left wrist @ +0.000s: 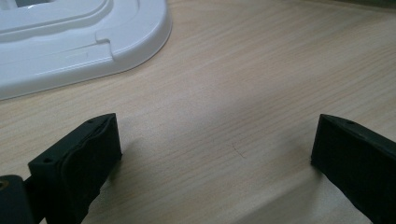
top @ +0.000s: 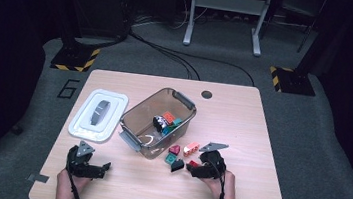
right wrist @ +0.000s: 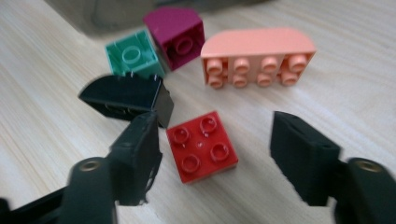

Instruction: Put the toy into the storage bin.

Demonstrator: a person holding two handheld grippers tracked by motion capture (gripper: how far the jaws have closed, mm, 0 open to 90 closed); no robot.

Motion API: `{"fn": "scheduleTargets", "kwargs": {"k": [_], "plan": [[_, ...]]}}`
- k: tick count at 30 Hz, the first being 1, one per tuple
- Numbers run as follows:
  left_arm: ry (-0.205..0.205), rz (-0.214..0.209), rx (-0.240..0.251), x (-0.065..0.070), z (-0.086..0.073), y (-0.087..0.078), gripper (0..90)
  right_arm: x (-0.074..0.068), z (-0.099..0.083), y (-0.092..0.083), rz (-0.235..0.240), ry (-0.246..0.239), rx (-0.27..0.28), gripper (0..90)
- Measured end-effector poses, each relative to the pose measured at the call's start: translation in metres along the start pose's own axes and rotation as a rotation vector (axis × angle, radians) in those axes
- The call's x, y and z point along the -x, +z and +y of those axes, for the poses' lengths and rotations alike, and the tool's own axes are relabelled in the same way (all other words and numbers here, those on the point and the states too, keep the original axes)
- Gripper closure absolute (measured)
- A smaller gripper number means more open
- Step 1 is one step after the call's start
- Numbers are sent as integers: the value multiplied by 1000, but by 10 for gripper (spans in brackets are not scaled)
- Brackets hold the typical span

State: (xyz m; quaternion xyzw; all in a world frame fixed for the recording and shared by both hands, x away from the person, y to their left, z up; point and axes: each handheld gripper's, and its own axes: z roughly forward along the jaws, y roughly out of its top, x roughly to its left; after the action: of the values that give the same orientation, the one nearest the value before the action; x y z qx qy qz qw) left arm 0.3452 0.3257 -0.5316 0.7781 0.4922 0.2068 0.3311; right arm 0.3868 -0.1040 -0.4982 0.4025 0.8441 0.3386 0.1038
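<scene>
Two black jaws of the left gripper [left wrist: 215,154] standing wide apart over bare light wooden table [left wrist: 243,84], nothing between them; white plastic lid [left wrist: 70,37] lying flat at upper left, well apart from both jaws, rounded corner nearest

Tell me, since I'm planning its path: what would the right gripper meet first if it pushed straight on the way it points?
Likely the red brick between the open jaws of the right gripper; beyond it lies the peach brick.
</scene>
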Motion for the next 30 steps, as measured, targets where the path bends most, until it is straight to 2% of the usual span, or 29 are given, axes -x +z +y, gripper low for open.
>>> {"fn": "scheduleTargets", "kwargs": {"k": [2, 3, 8, 9, 11, 13, 20, 25, 26, 27, 28, 29, 30], "plan": [[0, 1, -1, 0, 0, 0, 12, -1, -3, 2, 1, -2, -8, 324], [-1, 1, 0, 0, 0, 0, 12, -1, -4, 4, 5, -19, -12, 347], [0, 0, 0, 0, 0, 0, 12, -3, -7, 8, -30, -31, -19, 518], [0, 0, 0, 0, 0, 0, 12, -3, -7, 8, -27, -36, -25, 524], [1, 1, 1, 0, 0, 0, 12, -4, -8, 9, -50, -48, -16, 576], [-1, 1, 0, 0, 0, 0, 12, -4, -9, 8, -48, -57, -14, 584], [0, 0, 0, 0, 0, 0, 12, -4, -7, 1, -64, -44, 11, 586], [0, 1, 0, 0, 0, 0, 12, -3, 0, -7, -69, -16, 35, 586], [0, 1, 0, 0, 0, 0, 12, -2, 2, -8, -67, -25, 46, 586], [0, 1, 0, 0, 0, 0, 12, -2, 3, -10, -69, -6, 51, 586], [0, 1, 0, 0, 0, 0, 12, 0, 4, -12, -62, -23, 54, 586], [0, 1, 0, 0, 0, 0, 12, -1, 6, -14, -68, -3, 60, 586], [0, 1, 0, 0, 0, 0, 12, 1, 7, -15, -68, -24, 67, 586]]}}
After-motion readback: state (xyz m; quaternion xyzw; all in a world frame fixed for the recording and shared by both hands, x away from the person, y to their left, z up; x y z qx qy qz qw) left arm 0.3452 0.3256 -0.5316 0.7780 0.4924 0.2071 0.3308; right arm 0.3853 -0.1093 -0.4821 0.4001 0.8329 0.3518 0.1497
